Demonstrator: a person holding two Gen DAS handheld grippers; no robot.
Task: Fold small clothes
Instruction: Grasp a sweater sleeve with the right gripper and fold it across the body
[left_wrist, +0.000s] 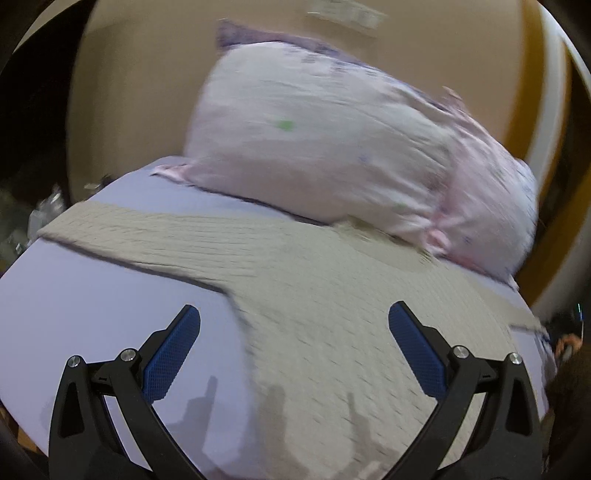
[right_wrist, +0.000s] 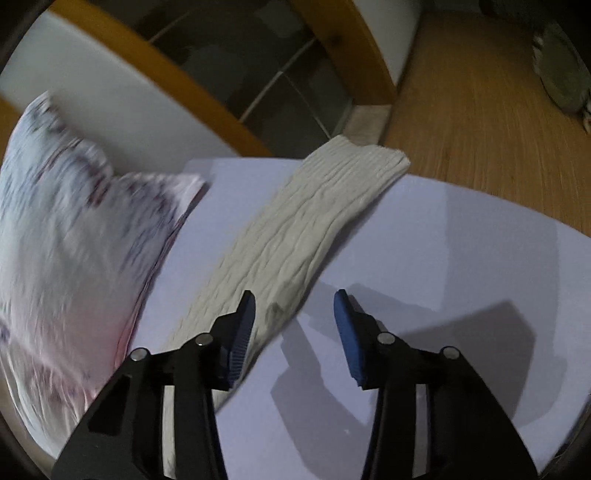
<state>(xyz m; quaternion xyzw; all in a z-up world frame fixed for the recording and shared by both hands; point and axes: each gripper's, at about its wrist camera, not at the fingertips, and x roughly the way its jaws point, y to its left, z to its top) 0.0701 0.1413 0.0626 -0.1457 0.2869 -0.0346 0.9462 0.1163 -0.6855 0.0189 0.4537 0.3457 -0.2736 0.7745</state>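
lavender sheet (left_wrist: 92, 295); ribbed beige sweater (left_wrist: 332, 332) spread flat.

A pink floral pillow (left_wrist: 332, 147) lies on the lilac bedsheet (right_wrist: 461, 229) beside the wooden floor (right_wrist: 480, 110).

A: What carries everything?

B: A bed (left_wrist: 92, 314) with a smooth pale lilac sheet (right_wrist: 443, 258).

A: And directly on it?

B: 2 things. A beige knit sweater (left_wrist: 314, 314) lies spread flat on the sheet, 1 sleeve (right_wrist: 295, 229) stretched out to the bed's edge by the wooden floor (right_wrist: 480, 110). A pink-and-white printed pillow (left_wrist: 332, 147) sits at the head end, its lower edge touching the sweater's top.
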